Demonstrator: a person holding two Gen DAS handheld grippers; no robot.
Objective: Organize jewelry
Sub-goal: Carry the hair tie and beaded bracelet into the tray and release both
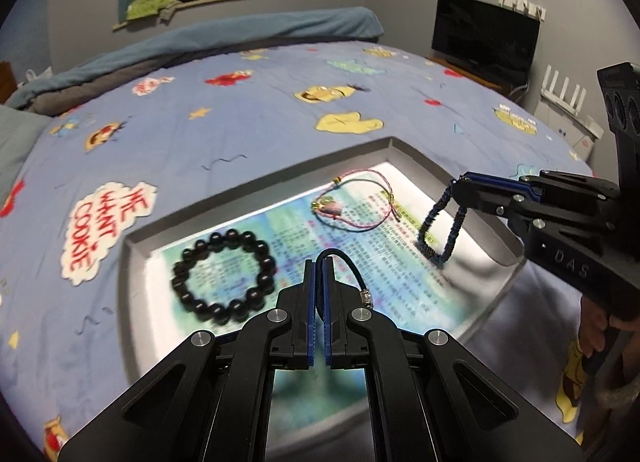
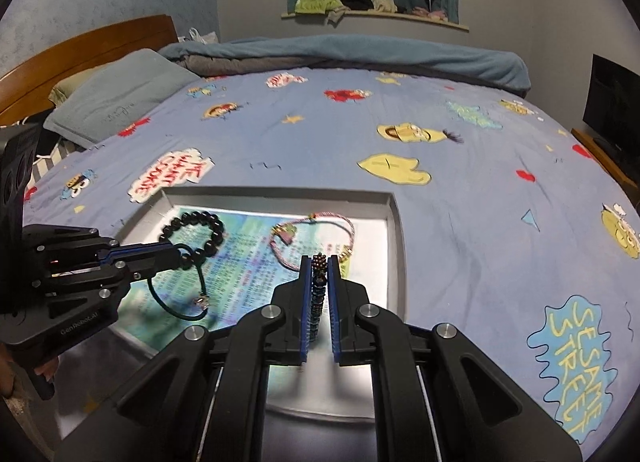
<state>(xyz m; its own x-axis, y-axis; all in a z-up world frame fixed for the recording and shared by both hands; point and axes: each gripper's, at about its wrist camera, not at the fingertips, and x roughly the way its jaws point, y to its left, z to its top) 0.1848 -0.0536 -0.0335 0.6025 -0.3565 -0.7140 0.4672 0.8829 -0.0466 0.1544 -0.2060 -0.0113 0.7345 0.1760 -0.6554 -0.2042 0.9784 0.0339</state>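
A grey tray (image 1: 132, 262) (image 2: 394, 246) lined with a printed sheet lies on the bed. In it are a black bead bracelet (image 1: 224, 274) (image 2: 200, 234) and a pink cord bracelet (image 1: 356, 198) (image 2: 312, 234). My left gripper (image 1: 319, 262) (image 2: 178, 256) is shut on a dark green cord bracelet (image 1: 352, 270) (image 2: 176, 302) with a small metal charm, held above the sheet. My right gripper (image 2: 319, 262) (image 1: 456, 186) is shut on a blue braided bracelet (image 1: 440, 230) (image 2: 318, 294), which hangs down to the tray's right side.
The tray sits on a blue cartoon-print bedspread (image 1: 240, 122) (image 2: 460, 222). A folded blue blanket (image 2: 340, 54) and a pillow (image 2: 116, 98) lie at the head. A TV (image 1: 484, 38) stands on a stand beyond the bed.
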